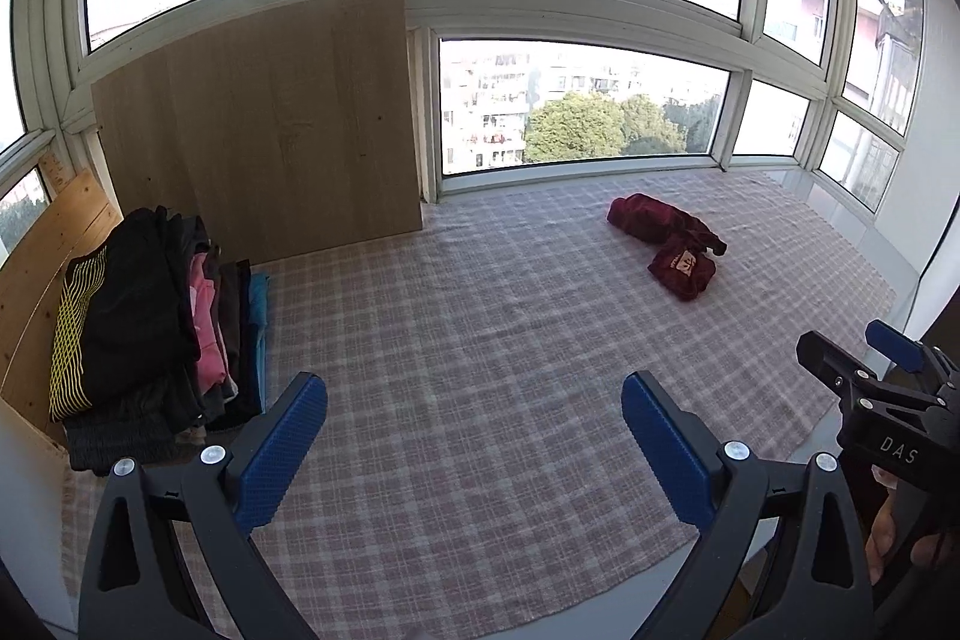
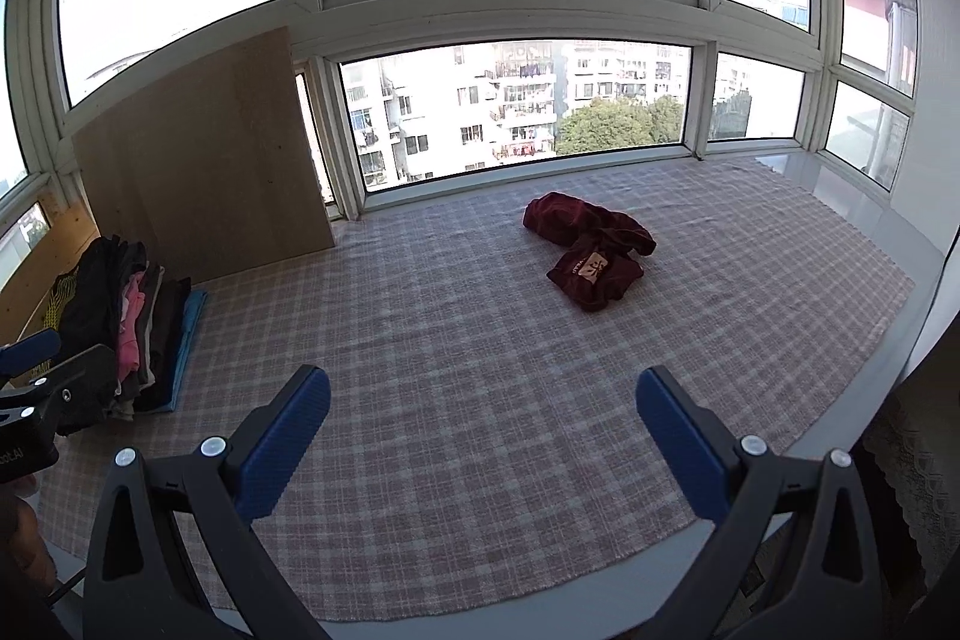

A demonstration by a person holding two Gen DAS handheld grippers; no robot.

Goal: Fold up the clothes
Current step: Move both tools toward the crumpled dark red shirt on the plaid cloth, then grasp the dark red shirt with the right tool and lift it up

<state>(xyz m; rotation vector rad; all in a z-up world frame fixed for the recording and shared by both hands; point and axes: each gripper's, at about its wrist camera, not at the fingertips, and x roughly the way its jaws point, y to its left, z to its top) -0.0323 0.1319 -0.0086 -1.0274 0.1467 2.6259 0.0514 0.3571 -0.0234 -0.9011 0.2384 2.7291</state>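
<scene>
Two grippers sit in my feeds, both spread wide with nothing between their blue ribbed pads. My left gripper (image 1: 474, 436) hangs above the near part of the pink-and-grey checked cloth (image 1: 480, 340) that covers the worktop, its fingers well apart. My right gripper (image 2: 483, 430) is in much the same pose, jaws splayed and empty, also above the near edge of the cloth. From the left wrist view I can see the right one off to the side, held in a hand at the frame's edge; from the right wrist view the left one shows at the far left border.

What I am here to fold, a crumpled dark red garment (image 1: 666, 244) with a small pale label showing on its nearer bundle, lies on the checked cloth toward the far right, near the big white-framed window (image 1: 582, 100) and well apart from both grippers. It is bunched in two lumps that touch each other, not laid flat.

Along the left side stands a row of folded clothes (image 1: 156, 328) in black, pink, grey and light blue, with a black piece bearing yellow line patterns at the outer end. Behind that row a light brown wooden board (image 1: 258, 130) leans upright against the window frame.
</scene>
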